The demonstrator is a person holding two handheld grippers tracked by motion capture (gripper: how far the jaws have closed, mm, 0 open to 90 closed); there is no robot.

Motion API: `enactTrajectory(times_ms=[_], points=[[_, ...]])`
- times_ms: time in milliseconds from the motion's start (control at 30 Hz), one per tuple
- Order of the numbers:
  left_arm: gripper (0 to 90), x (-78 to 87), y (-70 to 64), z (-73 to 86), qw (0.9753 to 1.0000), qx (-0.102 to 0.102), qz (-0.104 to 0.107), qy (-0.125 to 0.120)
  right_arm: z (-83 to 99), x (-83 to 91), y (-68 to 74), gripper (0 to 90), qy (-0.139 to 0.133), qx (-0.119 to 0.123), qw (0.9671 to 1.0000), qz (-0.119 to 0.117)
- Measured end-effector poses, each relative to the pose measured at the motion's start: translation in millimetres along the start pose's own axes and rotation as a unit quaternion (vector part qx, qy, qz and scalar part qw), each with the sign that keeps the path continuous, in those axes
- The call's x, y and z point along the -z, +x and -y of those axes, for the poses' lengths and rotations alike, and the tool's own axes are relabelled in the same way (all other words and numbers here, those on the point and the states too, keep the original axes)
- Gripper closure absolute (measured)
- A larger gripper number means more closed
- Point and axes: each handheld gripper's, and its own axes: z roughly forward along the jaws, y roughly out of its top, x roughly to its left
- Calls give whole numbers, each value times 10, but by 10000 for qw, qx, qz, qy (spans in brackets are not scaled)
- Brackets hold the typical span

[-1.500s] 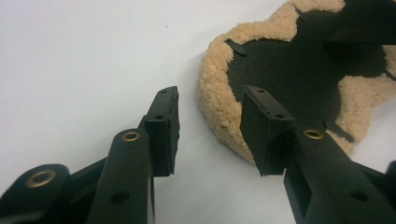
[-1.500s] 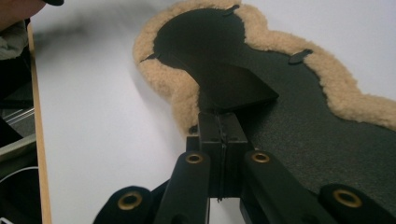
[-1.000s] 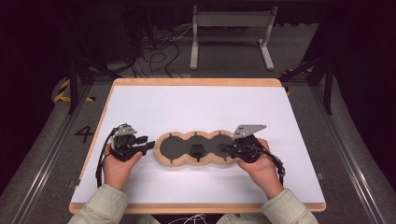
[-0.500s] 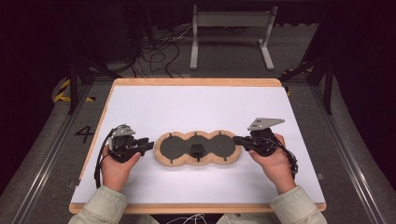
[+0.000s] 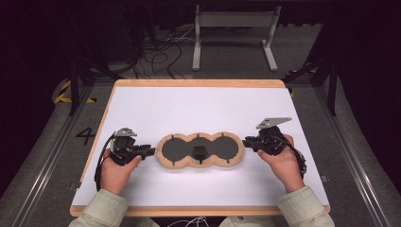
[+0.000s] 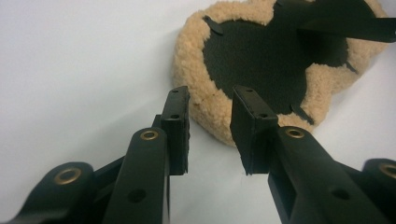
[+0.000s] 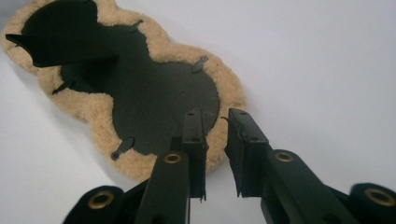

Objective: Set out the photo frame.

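We flank three-lobed fleece pad lying dark side up at lower centre of white table. Left gripper and right gripper each sit just off one end, jaws parted, empty: likely poised to pinch fuzzy rim from both sides.

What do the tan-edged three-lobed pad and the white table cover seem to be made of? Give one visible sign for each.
Tan-edged three-lobed pad: its rim looks like curly fleece, sheepskin or synthetic; its dark centre looks like smooth, matte leather or vinyl, hard to tell which. White table cover: probably paper or thin sheet, flat and matte.
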Motion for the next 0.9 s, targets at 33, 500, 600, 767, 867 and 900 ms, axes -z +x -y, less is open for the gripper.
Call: enactTrajectory(times_ms=[33, 500, 600, 767, 867, 900], points=[[674, -12, 7, 1, 10000, -4, -27, 50, 7, -12, -8, 760, 37, -9, 10000, 2], [648, -89, 78, 64, 9985, 231, -29, 492, 116, -177, -115, 658, 703, -207, 9972, -118], [627, -126, 80, 79, 9980, 267, 53, 576, 136, -217, -115, 645, 925, -155, 9954, -191], [547, -131, 80, 71, 9975, 428, 288, 476, 149, -266, -134, 519, 996, -439, 9922, -611], [513, -201, 47, 67, 9967, 498, 377, 525, 143, -289, -130, 482, 966, -601, 9904, -792], [494, -208, 41, 65, 9969, 482, 329, 526, 139, -305, -122, 460, 971, -611, 9901, -808]])
